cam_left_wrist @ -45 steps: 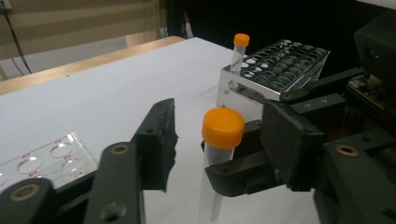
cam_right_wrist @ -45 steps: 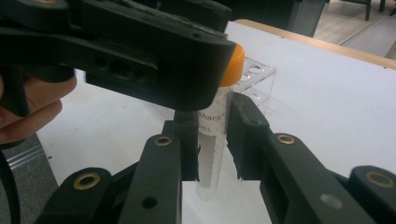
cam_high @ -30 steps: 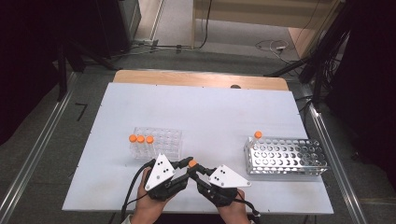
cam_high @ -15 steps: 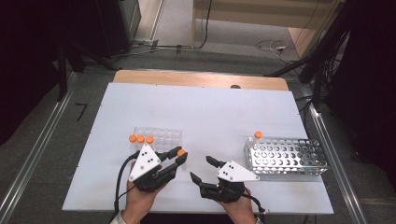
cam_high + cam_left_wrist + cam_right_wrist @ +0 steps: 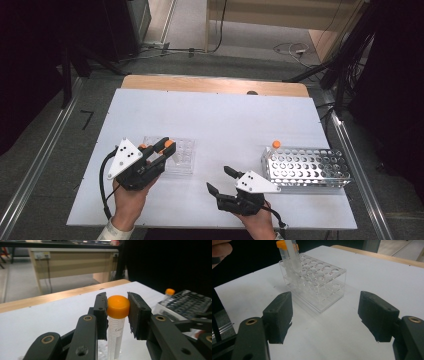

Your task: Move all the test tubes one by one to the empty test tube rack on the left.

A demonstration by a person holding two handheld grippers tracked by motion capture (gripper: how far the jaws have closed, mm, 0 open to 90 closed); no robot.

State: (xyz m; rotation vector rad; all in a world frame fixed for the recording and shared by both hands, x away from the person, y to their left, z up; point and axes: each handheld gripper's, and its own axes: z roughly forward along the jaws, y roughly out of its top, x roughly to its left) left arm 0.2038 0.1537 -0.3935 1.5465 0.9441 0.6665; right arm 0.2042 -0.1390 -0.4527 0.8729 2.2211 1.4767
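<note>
My left gripper (image 5: 165, 149) is shut on a clear tube with an orange cap (image 5: 169, 144), held upright over the clear plastic rack (image 5: 183, 156). In the left gripper view the pads press on the cap from both sides, and the tube's body (image 5: 115, 332) hangs below them. An orange cap (image 5: 142, 146) shows at the rack's left end, partly behind that gripper. My right gripper (image 5: 219, 178) stands open low over the table near the front; its jaws have just been opening and nothing is between them (image 5: 325, 302). Its view looks at the clear rack (image 5: 322, 287) with orange-capped tubes (image 5: 282, 246).
A pale perforated rack (image 5: 305, 170) sits at the right of the white table (image 5: 220, 115), with one orange-capped tube (image 5: 276, 145) at its near-left corner. The same rack (image 5: 190, 302) shows in the left gripper view. A wooden strip (image 5: 215, 85) edges the far side.
One second ago both grippers met at the table's front middle around one orange-capped tube. The right jaws have opened, and the left gripper has carried the tube left and up to the clear rack.
</note>
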